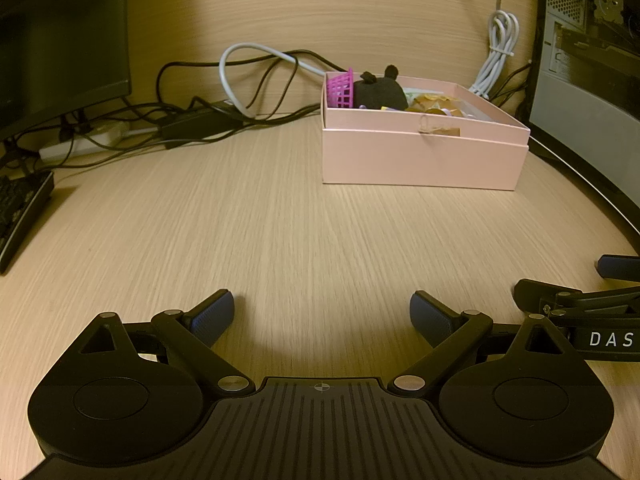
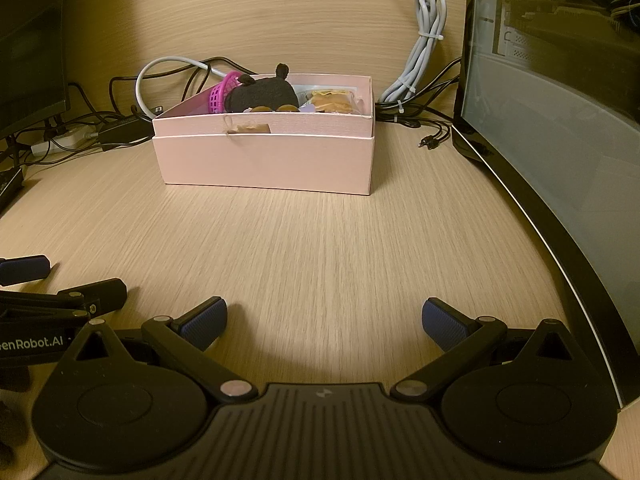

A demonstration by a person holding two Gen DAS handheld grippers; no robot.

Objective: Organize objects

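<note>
Both tools hang side by side low over the wooden desk (image 2: pixel 320 248): the left gripper (image 1: pixel 322 316) and the right gripper (image 2: pixel 324 320) each stand spread wide, nothing between their blue pads (image 2: pixel 204 322). Ahead of them, well apart, sits the pink box (image 2: pixel 266 162), uncovered. Inside it lie a magenta basket (image 2: pixel 221 94), a dark plush toy (image 2: pixel 262 94) and wrapped snacks (image 2: pixel 332 101). Beyond the box, cables (image 2: pixel 424 52) trail along the wall.
</note>
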